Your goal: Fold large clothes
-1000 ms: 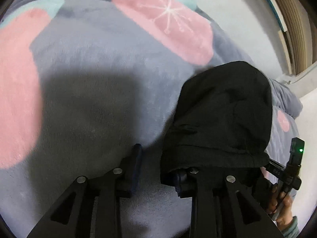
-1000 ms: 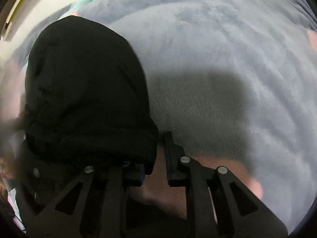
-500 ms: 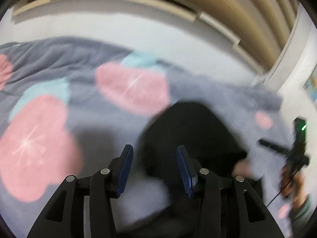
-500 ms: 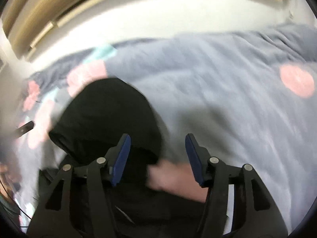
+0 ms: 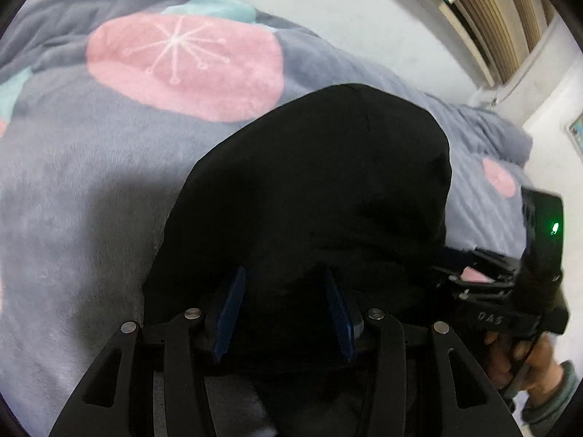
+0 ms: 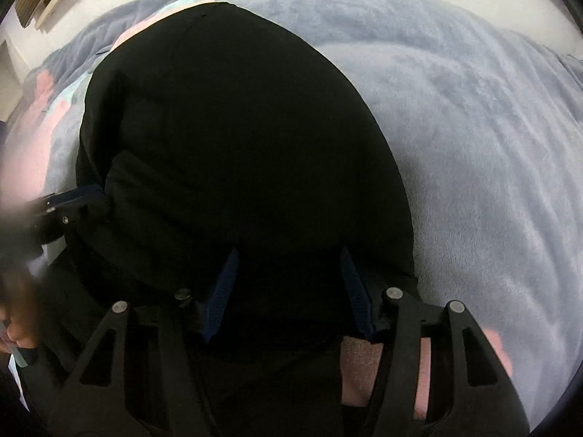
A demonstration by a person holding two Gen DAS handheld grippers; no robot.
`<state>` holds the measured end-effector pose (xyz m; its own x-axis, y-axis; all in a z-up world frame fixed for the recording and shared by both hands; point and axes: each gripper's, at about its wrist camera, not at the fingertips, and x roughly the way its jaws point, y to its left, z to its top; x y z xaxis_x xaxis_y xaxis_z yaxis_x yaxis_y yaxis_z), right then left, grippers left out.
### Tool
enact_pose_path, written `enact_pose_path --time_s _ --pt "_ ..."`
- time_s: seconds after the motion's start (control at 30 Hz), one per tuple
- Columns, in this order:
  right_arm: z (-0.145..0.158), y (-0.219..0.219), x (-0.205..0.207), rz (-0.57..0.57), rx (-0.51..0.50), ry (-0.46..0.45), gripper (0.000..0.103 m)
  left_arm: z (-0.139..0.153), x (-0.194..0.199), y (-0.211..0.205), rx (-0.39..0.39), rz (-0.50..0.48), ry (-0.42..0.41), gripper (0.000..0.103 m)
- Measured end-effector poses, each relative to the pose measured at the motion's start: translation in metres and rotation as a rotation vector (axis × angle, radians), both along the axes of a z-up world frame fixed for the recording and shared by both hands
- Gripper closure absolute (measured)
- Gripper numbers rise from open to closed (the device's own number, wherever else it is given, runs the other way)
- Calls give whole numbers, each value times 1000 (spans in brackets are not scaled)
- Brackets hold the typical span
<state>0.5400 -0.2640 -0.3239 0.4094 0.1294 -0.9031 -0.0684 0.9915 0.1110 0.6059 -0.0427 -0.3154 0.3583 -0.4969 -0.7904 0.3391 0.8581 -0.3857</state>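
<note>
A black garment (image 5: 313, 189) lies folded into a rounded bundle on the grey blanket; it also fills the middle of the right wrist view (image 6: 233, 138). My left gripper (image 5: 284, 309) is open, its blue-padded fingers spread over the near edge of the garment, holding nothing. My right gripper (image 6: 289, 291) is open too, its fingers spread over the garment's near edge on the other side. The right gripper also shows at the right edge of the left wrist view (image 5: 503, 291), and the left gripper at the left edge of the right wrist view (image 6: 65, 207).
The grey fleece blanket (image 5: 73, 182) has large pink patches (image 5: 186, 65) and teal ones; it also spreads out to the right in the right wrist view (image 6: 473, 127). A white wall (image 5: 346, 11) and slatted wood panel (image 5: 488, 11) stand behind the bed.
Both grippers were shut on the garment's edge a second ago. They let go, lifted and tilted up, and have now come back down open over the garment's near edge.
</note>
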Motion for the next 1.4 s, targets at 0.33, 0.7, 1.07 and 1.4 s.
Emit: enact_pose_path --time_s 0.33,0.7,1.07,1.4 --pt "94 -3 27 -28 181 -158 47 58 3 5 -43 10 -87 52" --pt "16 34 91 -1 9 6 49 -5 7 10 -35 9 -13 52" --pt "80 -35 32 58 117 -95 46 65 9 37 -61 33 -96 46" --pt "44 -88 32 41 294 82 44 -5 69 54 -218 20 214 42"
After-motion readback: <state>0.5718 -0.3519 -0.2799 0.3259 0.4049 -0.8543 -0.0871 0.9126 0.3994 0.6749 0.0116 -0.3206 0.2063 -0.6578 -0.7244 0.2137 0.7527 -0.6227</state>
